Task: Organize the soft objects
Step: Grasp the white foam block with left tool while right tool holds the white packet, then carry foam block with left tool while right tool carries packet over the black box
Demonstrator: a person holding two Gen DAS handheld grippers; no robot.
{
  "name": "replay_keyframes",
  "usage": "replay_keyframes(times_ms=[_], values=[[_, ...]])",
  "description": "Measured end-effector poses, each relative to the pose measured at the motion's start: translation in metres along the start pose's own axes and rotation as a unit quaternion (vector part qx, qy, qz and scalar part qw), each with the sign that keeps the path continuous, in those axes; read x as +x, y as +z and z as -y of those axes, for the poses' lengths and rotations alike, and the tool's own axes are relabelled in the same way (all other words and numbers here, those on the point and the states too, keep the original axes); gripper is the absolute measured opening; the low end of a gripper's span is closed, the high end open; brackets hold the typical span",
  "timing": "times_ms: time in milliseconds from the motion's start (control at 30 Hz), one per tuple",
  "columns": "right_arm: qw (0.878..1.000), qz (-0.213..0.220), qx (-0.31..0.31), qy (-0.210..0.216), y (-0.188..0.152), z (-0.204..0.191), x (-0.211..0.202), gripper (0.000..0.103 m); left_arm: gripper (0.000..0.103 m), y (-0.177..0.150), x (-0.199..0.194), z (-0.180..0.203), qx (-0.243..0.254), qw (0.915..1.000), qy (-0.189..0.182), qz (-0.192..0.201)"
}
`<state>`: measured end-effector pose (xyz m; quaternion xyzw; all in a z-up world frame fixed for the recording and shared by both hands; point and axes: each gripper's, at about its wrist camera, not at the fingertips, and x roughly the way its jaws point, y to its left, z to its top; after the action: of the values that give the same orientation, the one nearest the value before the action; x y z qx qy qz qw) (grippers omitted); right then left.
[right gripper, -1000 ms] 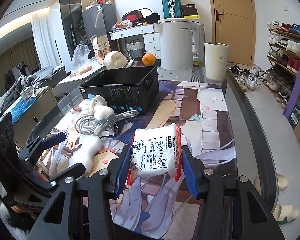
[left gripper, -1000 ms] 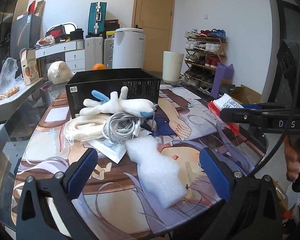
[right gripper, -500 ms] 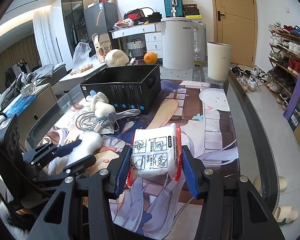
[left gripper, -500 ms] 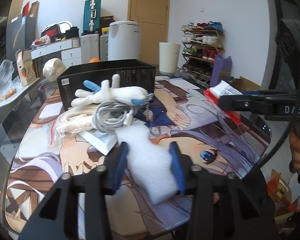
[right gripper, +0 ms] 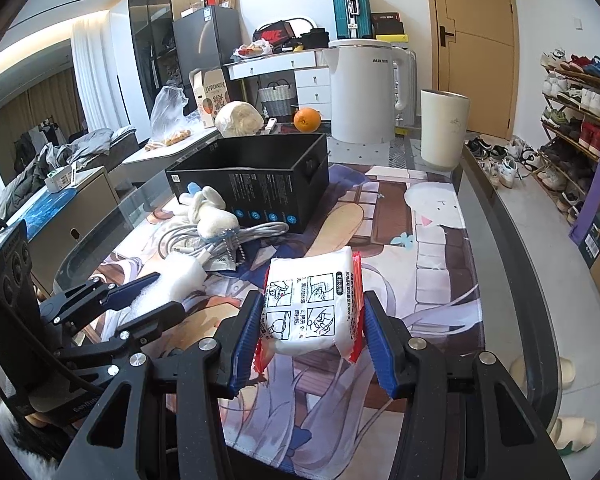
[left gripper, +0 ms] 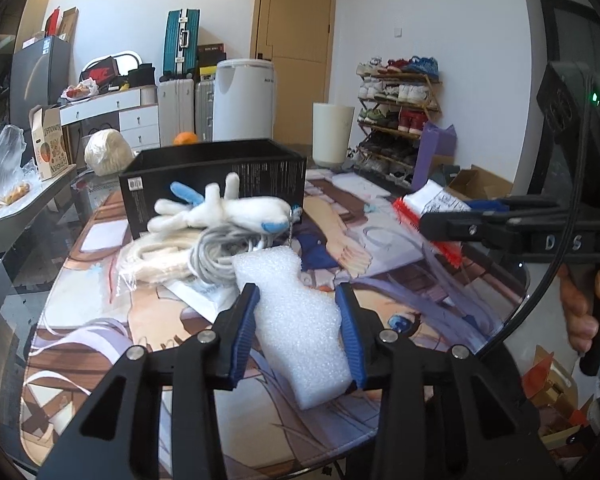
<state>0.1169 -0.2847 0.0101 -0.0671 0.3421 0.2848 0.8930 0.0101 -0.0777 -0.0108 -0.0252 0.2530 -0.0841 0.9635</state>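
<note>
The black box (right gripper: 252,178) looks empty. The left gripper (left gripper: 298,320) clamps white foam (left gripper: 296,320); the right gripper (right gripper: 310,316) pinches a tissue pack (right gripper: 310,304), its label visible only from the right wrist.

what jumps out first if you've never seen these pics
The left gripper clamps a white foam block low over the anime-print mat, while the right gripper holds a red-edged tissue pack. Behind them, a white plush toy lies against an open black box.
</note>
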Motion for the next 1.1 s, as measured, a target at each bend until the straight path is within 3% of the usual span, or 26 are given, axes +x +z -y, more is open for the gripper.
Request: replay_keyframes(times_ms=[467, 867, 1100], values=[[0.999, 0.033, -0.022, 0.022, 0.016, -0.017, -0.007, 0.05, 0.038, 0.03, -0.025, -0.027, -0.021, 0.998, 0.021, 0.055], [0.996, 0.068, -0.045, 0.043, 0.052, -0.036, -0.003, 0.05, 0.038, 0.062, -0.03, -0.058, -0.033, 0.9924, 0.061, 0.102], [0.995, 0.078, -0.049, 0.05, 0.072, -0.041, 0.006, 0.05, 0.038, 0.08, -0.025, -0.071, -0.026, 0.991, 0.072, 0.11]])
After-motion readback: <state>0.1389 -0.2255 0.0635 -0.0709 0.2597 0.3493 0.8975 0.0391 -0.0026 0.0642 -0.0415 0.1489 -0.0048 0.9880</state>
